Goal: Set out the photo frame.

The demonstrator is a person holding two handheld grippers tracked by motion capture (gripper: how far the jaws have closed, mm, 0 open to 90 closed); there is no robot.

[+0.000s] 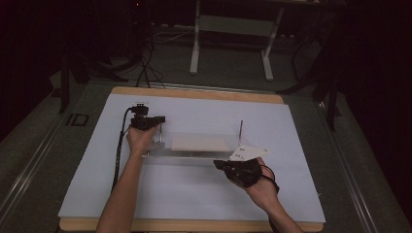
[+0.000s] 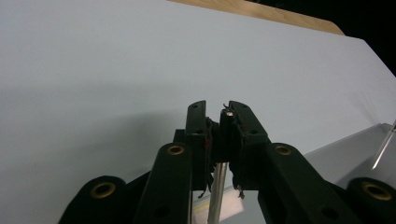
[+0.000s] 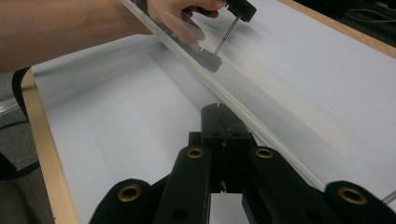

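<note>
The work centres on a thin steel rod [image 1: 160,133] that stands upright at the left end of a clear tray [image 1: 184,156] in the middle of the table. The left tongs [image 1: 158,120] sit at the top of that rod, above the tray's left end, held there by the person's left hand [image 1: 140,140].

Looking along the left tongs [image 2: 217,109], the rod [image 2: 218,186] runs up between the two jaws and ends near their tips. It lies against one pad, while a narrow slit shows between it and the other pad, so the jaws stand slightly loosened around the rod rather than clamped on it.

The right tongs [image 1: 217,164] lie low just in front of the tray's near rim, towards its right end, pointing along the rim to the left. From their own camera, the right tongs [image 3: 219,109] are clenched tight, jaw against jaw, and I can make out nothing between them. The tray's rim [image 3: 187,51] runs past just beside their tips. Farther along it, the rod [image 3: 223,39] rises from a small dark block [image 3: 208,60] on the tray.

A second rod [image 1: 241,128] stands at the tray's right end, behind the right tongs. Inside the tray, between the two rods, a pale flat card [image 1: 199,142] lies on the floor of it.
</note>
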